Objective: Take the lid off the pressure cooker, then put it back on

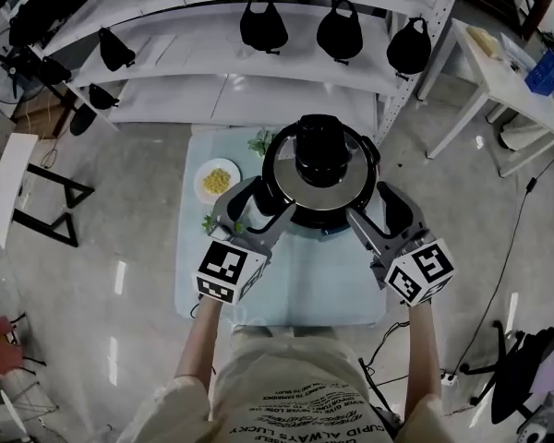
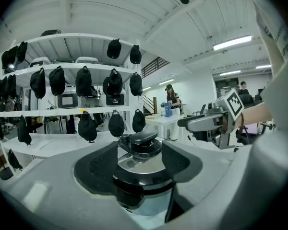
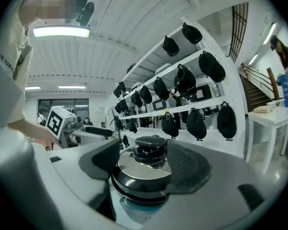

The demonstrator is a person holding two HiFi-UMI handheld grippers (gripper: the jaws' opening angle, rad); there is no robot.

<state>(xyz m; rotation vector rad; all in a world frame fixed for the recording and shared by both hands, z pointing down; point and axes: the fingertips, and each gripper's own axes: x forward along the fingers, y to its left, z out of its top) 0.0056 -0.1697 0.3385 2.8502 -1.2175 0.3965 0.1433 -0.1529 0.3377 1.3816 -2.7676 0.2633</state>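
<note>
Flanking the lid from its near side with left gripper and right gripper, both spread wide, equally close

- The shirt carried upside-down print. Its large line read roughly "ALWAYS LUCKY", and the smaller lines beside it were too fine to read.
- The marker cubes on the left gripper and right gripper showed black-and-white square codes, with no letters or numbers.
</note>
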